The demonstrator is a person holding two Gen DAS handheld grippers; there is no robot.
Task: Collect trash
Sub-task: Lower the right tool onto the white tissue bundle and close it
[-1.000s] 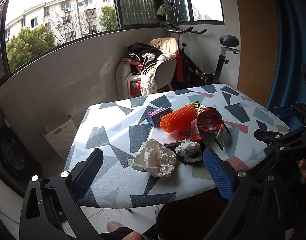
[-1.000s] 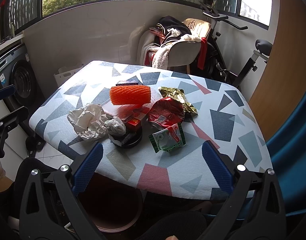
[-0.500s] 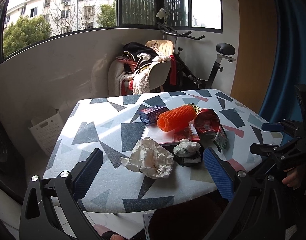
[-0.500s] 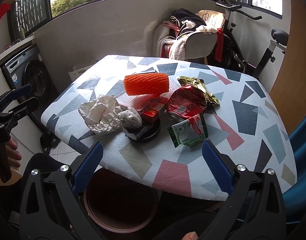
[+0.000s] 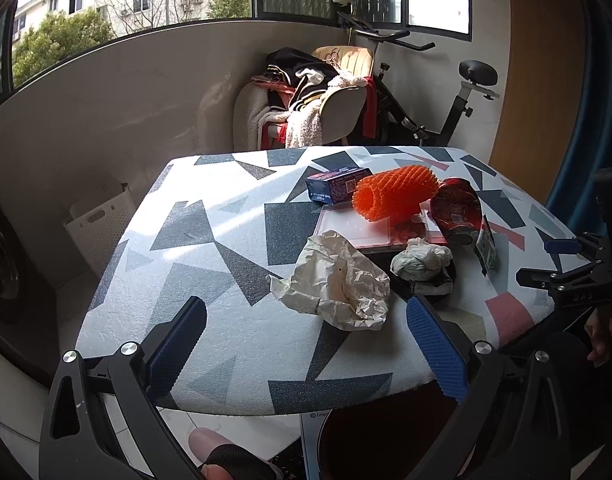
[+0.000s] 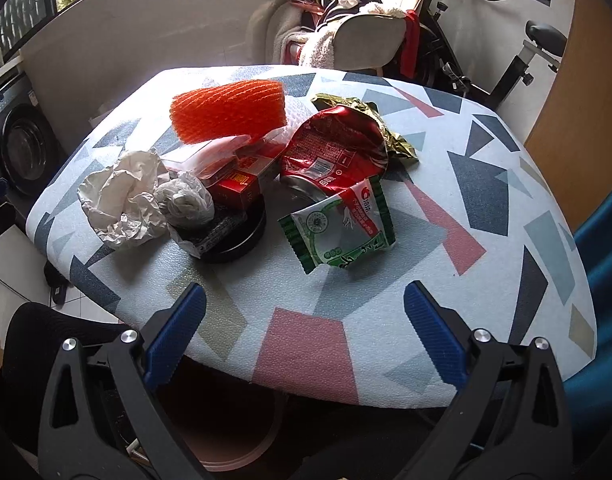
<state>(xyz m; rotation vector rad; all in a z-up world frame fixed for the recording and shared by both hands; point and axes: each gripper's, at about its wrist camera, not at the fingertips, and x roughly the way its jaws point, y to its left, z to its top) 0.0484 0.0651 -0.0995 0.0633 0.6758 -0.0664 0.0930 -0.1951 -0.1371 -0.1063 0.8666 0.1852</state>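
While both grippers, left and right, stand wide and empty at the lower frame edge, no trash is collected: paper, wrapper and net lie mid-frame on the counter; the bin waits below.

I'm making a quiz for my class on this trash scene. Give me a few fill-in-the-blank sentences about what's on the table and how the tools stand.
1. The net sleeve on the table is coloured ____.
2. Both the left tool and the right tool have their jaws ____.
3. The crumpled paper lies on the ____ side of the pile in both views.
4. The green wrapper lies just in front of the crushed ____ bag.

Missing words: orange; open; left; red
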